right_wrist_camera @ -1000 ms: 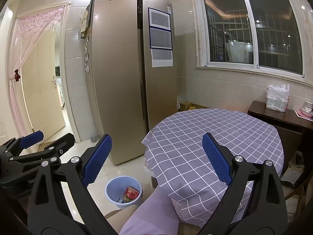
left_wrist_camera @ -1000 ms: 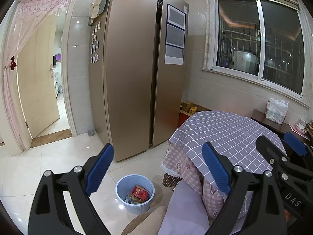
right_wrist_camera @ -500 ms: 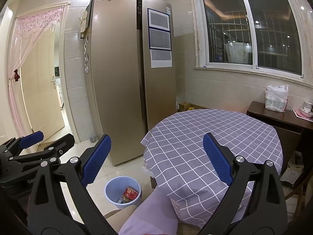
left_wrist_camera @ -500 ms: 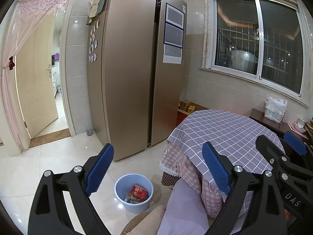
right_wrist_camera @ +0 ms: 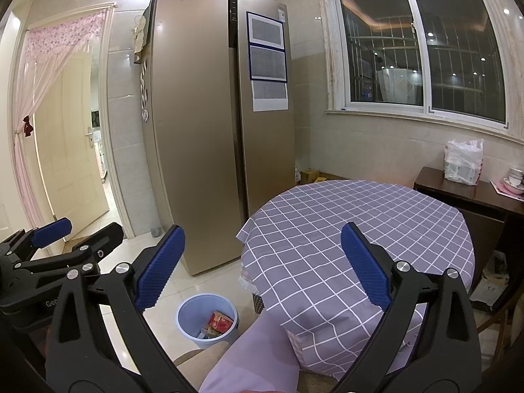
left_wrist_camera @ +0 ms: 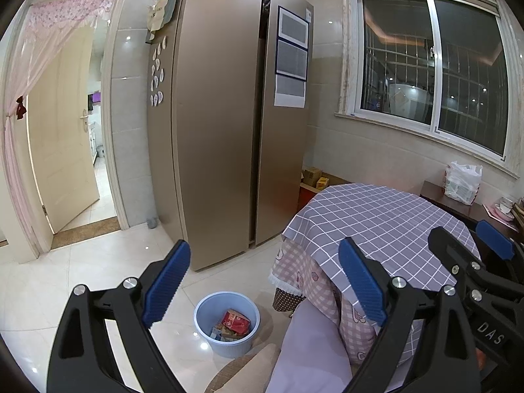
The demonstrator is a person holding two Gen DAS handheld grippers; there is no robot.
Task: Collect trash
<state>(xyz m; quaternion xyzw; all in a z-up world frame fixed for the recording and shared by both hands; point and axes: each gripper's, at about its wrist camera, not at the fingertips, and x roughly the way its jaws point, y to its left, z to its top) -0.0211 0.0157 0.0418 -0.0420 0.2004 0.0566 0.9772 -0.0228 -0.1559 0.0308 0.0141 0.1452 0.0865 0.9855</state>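
- A tiled kitchen: a gold fridge (left_wrist_camera: 216, 131), a round table (right_wrist_camera: 360, 226) under a checked purple cloth
- The left gripper (left_wrist_camera: 262, 285) and the right gripper (right_wrist_camera: 262, 265) both stand spread wide, holding nothing
- On the floor beside the table, a blue bin (left_wrist_camera: 226, 322) holds trash (left_wrist_camera: 234, 322), a red packet uppermost

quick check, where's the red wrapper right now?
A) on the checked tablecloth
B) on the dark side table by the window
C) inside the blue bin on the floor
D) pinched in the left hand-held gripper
C: the red wrapper lies inside the blue bin on the floor by the table, with other scraps; both the left hand-held gripper and the right hand-held gripper are open and hold nothing.
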